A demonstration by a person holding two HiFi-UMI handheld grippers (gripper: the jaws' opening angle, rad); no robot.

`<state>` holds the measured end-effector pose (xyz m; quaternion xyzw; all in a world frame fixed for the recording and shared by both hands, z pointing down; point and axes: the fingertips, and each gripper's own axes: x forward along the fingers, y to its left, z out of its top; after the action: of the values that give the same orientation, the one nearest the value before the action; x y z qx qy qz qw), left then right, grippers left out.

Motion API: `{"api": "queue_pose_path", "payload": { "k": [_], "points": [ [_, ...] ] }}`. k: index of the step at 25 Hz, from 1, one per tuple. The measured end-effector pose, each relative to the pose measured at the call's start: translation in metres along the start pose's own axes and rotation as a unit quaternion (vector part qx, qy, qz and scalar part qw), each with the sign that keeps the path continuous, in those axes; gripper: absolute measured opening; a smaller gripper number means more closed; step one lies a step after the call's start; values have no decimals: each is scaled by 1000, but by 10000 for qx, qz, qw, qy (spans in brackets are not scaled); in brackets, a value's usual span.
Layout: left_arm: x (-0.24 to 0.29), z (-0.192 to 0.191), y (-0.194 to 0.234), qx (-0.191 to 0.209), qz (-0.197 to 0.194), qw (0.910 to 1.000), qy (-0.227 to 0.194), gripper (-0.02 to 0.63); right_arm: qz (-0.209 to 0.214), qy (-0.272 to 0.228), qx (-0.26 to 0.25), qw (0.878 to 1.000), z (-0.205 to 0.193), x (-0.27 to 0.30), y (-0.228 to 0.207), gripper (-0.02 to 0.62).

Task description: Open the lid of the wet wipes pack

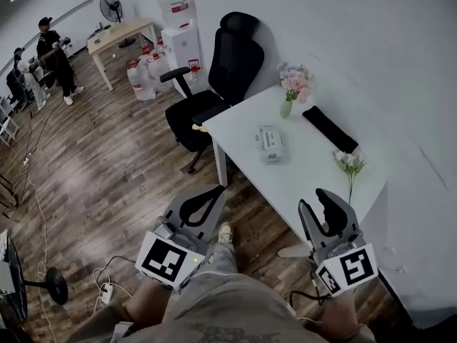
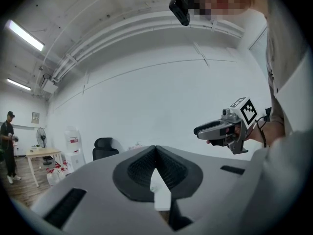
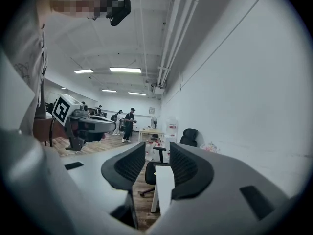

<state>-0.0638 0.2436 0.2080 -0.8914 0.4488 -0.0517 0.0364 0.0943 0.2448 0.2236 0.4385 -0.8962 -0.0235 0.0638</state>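
Observation:
The wet wipes pack point(image 1: 270, 143) lies flat near the middle of the white table point(image 1: 243, 120), its lid side up, with nothing touching it. Both grippers hang in front of the table's near edge, well short of the pack. My left gripper point(image 1: 217, 191) is over the wooden floor to the left of the table, its jaws meeting at the tips point(image 2: 155, 149) with nothing between them. My right gripper point(image 1: 317, 197) is over the table's near corner, its jaws standing apart point(image 3: 157, 153) and empty. Neither gripper view shows the pack.
A black office chair point(image 1: 223, 77) stands at the table's far left end. On the table are a vase of pink flowers point(image 1: 293, 90), a long black object point(image 1: 330, 128) and a white flower stem point(image 1: 350, 164). Water bottles point(image 1: 143, 73) and people point(image 1: 56, 57) are far off. Cables point(image 1: 107, 277) lie on the floor.

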Motion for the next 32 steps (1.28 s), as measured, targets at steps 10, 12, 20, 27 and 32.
{"api": "queue_pose_path", "payload": {
  "k": [10,12,20,27,32],
  "points": [
    [95,-21,108,-187,-308,9989,313,17,-331,502,190,9980,-3,122,-60,155],
    [115,-23,127,-180,-385,9985,339,17,-351,570,210,9975,-3,148,-70,155],
    [184,-38,186,-167,-661,9966,464,15,-434,732,98,9963,-6,231,-107,160],
    [220,-49,201,-209,-823,9946,596,15,-532,867,191,9946,-19,264,-139,161],
    [246,-59,205,-289,-787,9937,749,15,-548,1102,295,9920,-39,277,-165,161]
  ]
}}
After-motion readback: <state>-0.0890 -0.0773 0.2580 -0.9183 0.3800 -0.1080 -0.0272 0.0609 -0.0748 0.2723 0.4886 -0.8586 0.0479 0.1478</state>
